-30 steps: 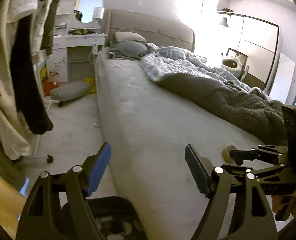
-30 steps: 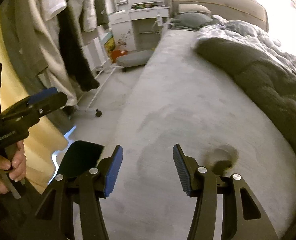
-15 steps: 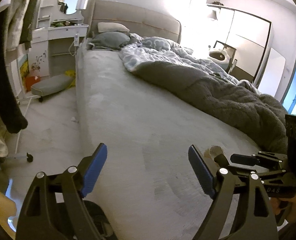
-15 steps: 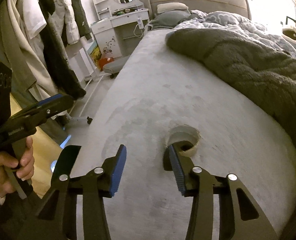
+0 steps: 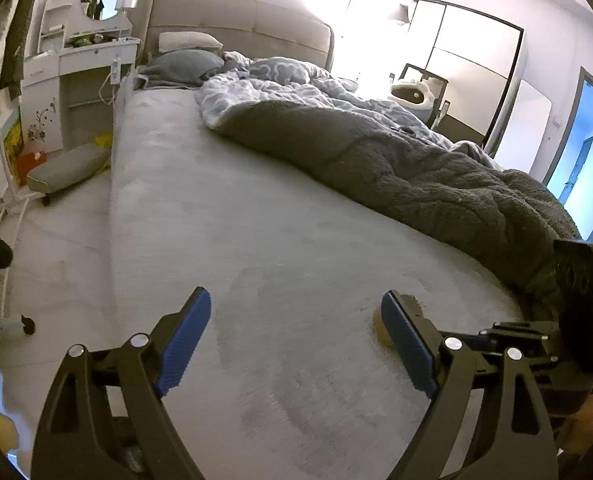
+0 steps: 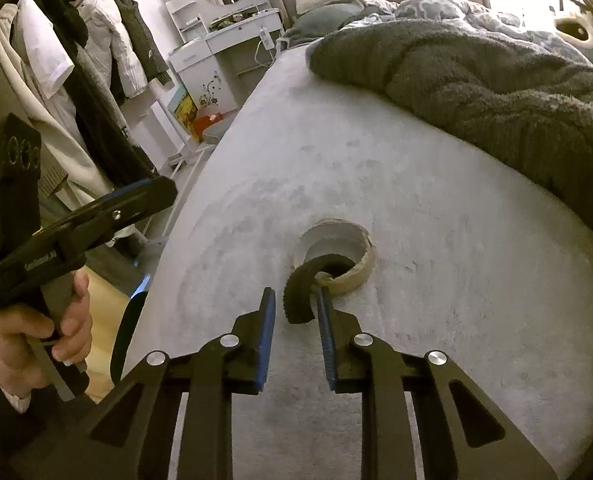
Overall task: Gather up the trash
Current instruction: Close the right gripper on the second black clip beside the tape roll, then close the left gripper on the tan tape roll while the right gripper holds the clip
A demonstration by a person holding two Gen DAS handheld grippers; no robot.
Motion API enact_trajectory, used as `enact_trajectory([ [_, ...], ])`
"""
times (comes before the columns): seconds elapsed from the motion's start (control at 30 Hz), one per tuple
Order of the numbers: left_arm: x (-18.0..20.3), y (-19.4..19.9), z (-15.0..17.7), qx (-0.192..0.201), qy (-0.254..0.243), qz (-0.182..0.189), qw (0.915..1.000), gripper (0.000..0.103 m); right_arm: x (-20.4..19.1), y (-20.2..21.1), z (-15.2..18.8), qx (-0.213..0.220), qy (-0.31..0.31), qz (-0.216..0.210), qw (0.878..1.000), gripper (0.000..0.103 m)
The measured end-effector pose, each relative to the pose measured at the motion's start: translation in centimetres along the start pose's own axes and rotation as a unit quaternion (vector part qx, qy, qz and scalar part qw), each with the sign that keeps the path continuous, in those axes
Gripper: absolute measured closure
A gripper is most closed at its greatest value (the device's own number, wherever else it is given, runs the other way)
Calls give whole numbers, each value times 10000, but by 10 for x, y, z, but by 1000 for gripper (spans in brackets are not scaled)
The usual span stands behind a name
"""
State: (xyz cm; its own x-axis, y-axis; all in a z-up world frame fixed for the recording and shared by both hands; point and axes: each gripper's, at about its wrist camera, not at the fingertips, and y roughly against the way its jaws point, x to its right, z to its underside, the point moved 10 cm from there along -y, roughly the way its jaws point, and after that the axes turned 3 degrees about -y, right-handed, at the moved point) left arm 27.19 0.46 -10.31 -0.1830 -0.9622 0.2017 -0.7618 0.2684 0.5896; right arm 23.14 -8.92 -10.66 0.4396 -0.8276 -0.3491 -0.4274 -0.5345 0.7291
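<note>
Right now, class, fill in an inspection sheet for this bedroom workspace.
Surface: grey bed.
Job's things: cardboard ring with dark strip, lying on bed.
Clutter: blanket, pillows.
Grippers: left hand-held gripper open, jaws just been opening, empty; right hand-held gripper jaws just been closing, strip between them, not yet pinched.
Cables: white cord by dresser.
Surroundings: dresser, hung clothes.

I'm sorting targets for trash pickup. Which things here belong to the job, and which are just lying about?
Job: cardboard tape ring on the bed; dark curled strip at its rim; right gripper, jaws just closing around the strip.
Lying about: grey blanket; pillows; hanging clothes; dressing table.
</note>
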Motion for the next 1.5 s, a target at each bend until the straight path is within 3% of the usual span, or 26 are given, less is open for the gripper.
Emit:
enact_trajectory([
  [0.3, 12, -16, 1, -120, 51, 111, 9999, 14, 4, -6, -1, -42, -191, -347, 9992, 93],
  [0.67, 14, -24, 4, -178, 174, 200, 9995, 12, -2, 5, -9, 254, 82, -357, 9990, 95],
  [1.03, 12, -17, -4, -17, 266, 145, 9995, 12, -12, 1, -4, 208, -38, -908, 9956, 96],
  [1.3, 12, -21, -5, -60, 350, 233, 9991, 12, -5, 11, -17, 451, -74, -789, 9958, 96],
  [1.5, 38, -30, 0, -207, -44, 394, 9990, 9, 25, 27, -23, 644, -321, -555, 9959, 96],
])
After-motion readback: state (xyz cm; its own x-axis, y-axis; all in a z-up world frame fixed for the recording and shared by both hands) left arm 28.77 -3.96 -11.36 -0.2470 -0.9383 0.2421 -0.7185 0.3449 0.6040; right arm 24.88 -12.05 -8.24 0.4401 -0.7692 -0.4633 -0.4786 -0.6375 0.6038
